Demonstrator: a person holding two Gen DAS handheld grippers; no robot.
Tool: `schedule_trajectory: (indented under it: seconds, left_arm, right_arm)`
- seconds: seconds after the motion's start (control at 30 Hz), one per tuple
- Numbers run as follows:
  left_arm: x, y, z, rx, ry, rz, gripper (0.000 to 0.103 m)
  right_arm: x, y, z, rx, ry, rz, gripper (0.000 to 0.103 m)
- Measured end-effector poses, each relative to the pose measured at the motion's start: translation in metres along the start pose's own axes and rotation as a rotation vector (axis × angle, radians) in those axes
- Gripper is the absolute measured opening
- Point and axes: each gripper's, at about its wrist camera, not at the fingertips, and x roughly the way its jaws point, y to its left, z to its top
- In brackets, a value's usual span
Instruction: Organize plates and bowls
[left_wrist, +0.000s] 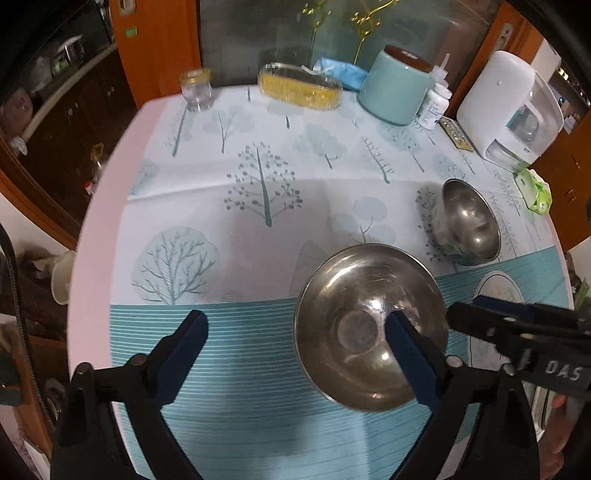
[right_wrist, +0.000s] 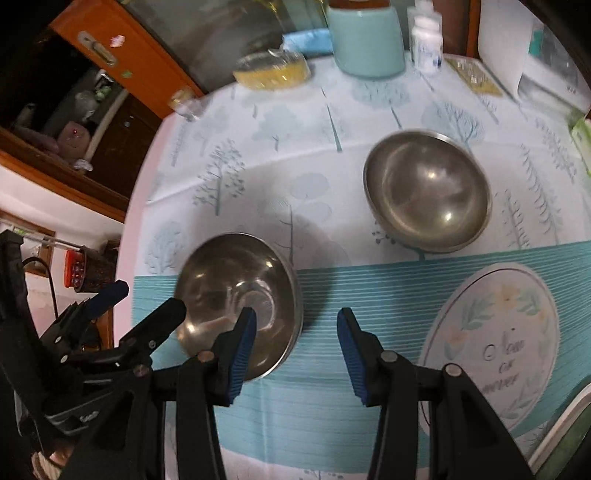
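Tabletop (left_wrist: 240, 229): round, under a tree-print cloth; clutter kept at frame top.
Near bowl (left_wrist: 369, 325): lower centre.
Far bowl (left_wrist: 471, 221): right.
Plate (right_wrist: 495, 354): lower right.
Left gripper (left_wrist: 299, 350): fingers wide, straddling the near bowl's rim, nothing gripped.
Right gripper (right_wrist: 295, 350): fingers apart, empty.

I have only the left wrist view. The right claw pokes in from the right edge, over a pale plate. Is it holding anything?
Observer: No. The right claw stands open with nothing between its pads, above the striped cloth between the near bowl and the plate.
Operator: I see only a sliver of that plate. What is it like?
Observer: It is round and pale, with a leaf and flower pattern and cursive lettering. Nothing lies on it.
Operator: Is there anything beyond it?
Observer: A second pale rim shows at its lower right. I cannot tell what it is.
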Motion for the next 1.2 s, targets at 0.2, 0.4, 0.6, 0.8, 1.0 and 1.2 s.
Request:
schedule_trajectory:
  seconds: [0.2, 0.4, 0.6, 0.8, 1.0, 1.2]
  left_arm:
    - [0.024, 0.003, 0.004, -0.025, 0.085, -0.068, 0.058]
    - [0.039, 0.002, 0.001, -0.017, 0.128, -0.103, 0.015]
    - [0.042, -0.003, -0.007, 0.028, 0.141, -0.075, 0.010]
    - [0.028, -0.007, -0.015, 0.038, 0.139, -0.084, 0.010]
    - [-0.001, -0.020, -0.020, 0.077, 0.114, -0.091, 0.012]
    - [-0.035, -0.044, -0.027, 0.123, 0.073, -0.092, 0.012]
  right_arm:
    - [0.024, -0.004, 0.004, 0.024, 0.045, -0.012, 0.037]
    - [0.037, -0.005, 0.005, 0.016, 0.079, 0.001, 0.013]
    - [0.037, 0.000, 0.003, -0.008, 0.075, -0.016, 0.006]
    - [0.028, -0.002, -0.003, -0.007, 0.077, -0.003, 0.006]
    - [0.004, -0.002, -0.014, -0.025, 0.053, 0.008, 0.006]
    - [-0.031, -0.008, -0.024, -0.035, 0.010, 0.012, 0.006]
